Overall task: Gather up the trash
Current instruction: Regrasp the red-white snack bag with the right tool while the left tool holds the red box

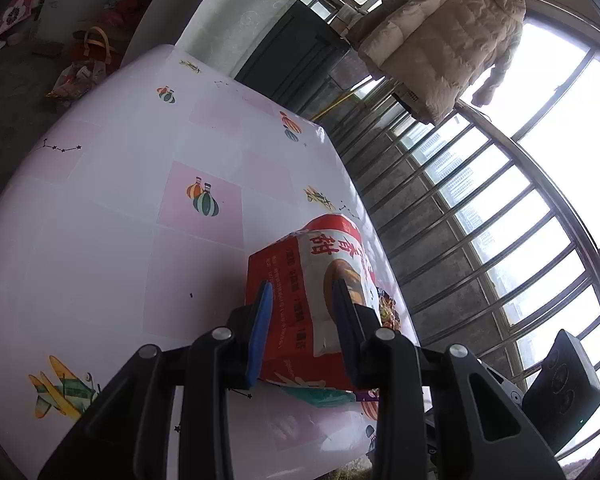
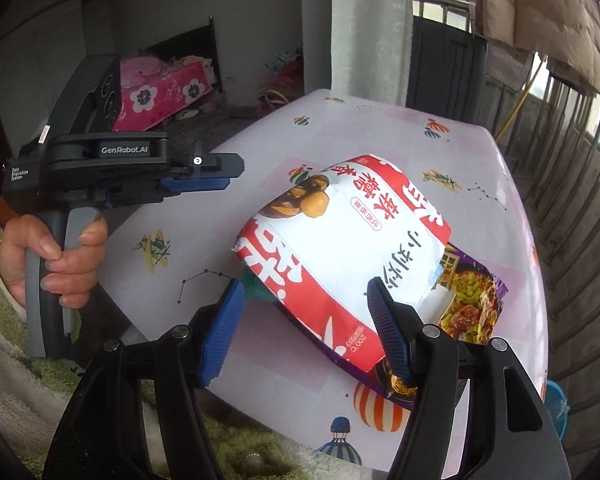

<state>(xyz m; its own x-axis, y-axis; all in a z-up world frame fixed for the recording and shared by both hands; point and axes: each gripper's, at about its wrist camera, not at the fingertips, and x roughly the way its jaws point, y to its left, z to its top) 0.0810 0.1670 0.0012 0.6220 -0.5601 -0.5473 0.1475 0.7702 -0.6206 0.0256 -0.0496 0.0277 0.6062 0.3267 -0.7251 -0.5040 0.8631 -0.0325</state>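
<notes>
A puffed red and white snack bag (image 2: 352,240) lies on the pink patterned table (image 2: 380,128), on top of a purple noodle wrapper (image 2: 472,300). My right gripper (image 2: 306,284) is open wide just in front of the bag's near corner; its right finger overlaps the bag's edge and the pads press on nothing. A hand (image 2: 60,256) holds my left gripper (image 2: 220,176) above the table, left of the bag and apart from it. In the left wrist view the left gripper (image 1: 300,286) shows a narrow gap between its blue pads, with the bag (image 1: 320,264) lying beyond them, not gripped.
The table's right edge runs along a metal balcony railing (image 2: 572,184). A beige padded coat (image 1: 444,40) hangs above it. Bags and a pink floral box (image 2: 160,96) sit on the floor beyond the table. Something blue (image 2: 556,400) stands below the table's right corner.
</notes>
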